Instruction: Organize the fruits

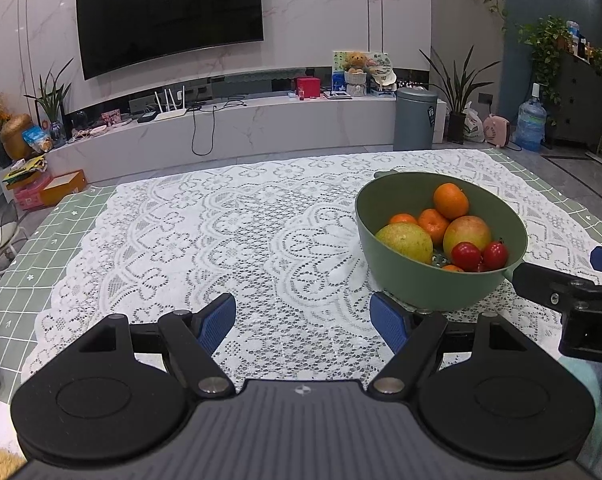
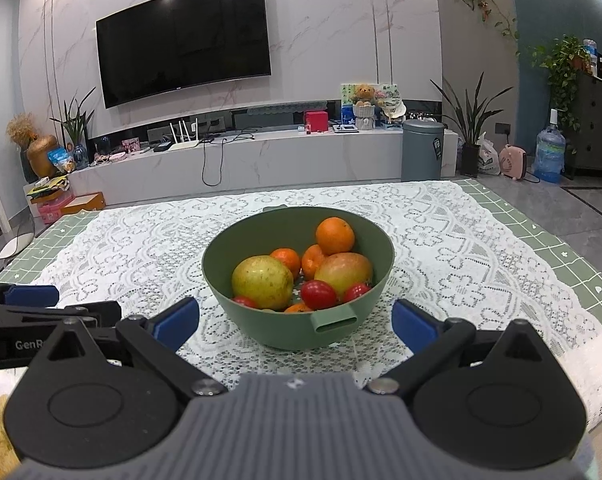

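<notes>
A green bowl [image 2: 229,292] with a small handle stands on the lace tablecloth [image 2: 441,264]. It holds a yellow-green pear [image 2: 262,281], a reddish-yellow mango [image 2: 345,270], oranges [image 2: 335,236] and small red tomatoes [image 2: 318,294]. My right gripper [image 2: 295,322] is open and empty, just in front of the bowl, fingers either side of the handle. My left gripper [image 1: 303,322] is open and empty over the cloth, left of the bowl [image 1: 401,276]. The right gripper's fingers [image 1: 541,280] show at the right of the left wrist view.
The table's green checked cover [image 1: 17,280] shows past the lace at the left and right edges. Beyond the table are a TV wall, a low cabinet [image 2: 261,160], a grey bin [image 2: 423,150] and plants.
</notes>
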A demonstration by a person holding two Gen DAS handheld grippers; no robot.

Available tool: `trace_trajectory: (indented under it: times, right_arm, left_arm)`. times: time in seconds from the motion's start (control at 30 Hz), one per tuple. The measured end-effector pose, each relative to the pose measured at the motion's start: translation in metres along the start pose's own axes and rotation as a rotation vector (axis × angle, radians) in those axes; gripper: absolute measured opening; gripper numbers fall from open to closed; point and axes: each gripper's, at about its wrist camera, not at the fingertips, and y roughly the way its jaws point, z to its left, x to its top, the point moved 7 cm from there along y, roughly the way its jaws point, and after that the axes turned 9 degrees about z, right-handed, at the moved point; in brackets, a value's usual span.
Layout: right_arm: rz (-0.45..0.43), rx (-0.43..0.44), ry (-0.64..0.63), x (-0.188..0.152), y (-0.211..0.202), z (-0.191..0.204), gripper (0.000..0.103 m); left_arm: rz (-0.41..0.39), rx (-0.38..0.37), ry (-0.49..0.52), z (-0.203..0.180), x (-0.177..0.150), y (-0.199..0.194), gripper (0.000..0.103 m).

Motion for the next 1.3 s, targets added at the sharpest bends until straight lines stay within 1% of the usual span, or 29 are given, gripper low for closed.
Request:
trace_trajectory:
  times: [1.3]
  right_arm:
    - [0.004,0.001,-0.023,0.0010,-0.0018,0.0039,0.099]
  left_arm:
    - [0.007,-0.017,0.001,-0.0026,-0.0019,-0.0036,0.089]
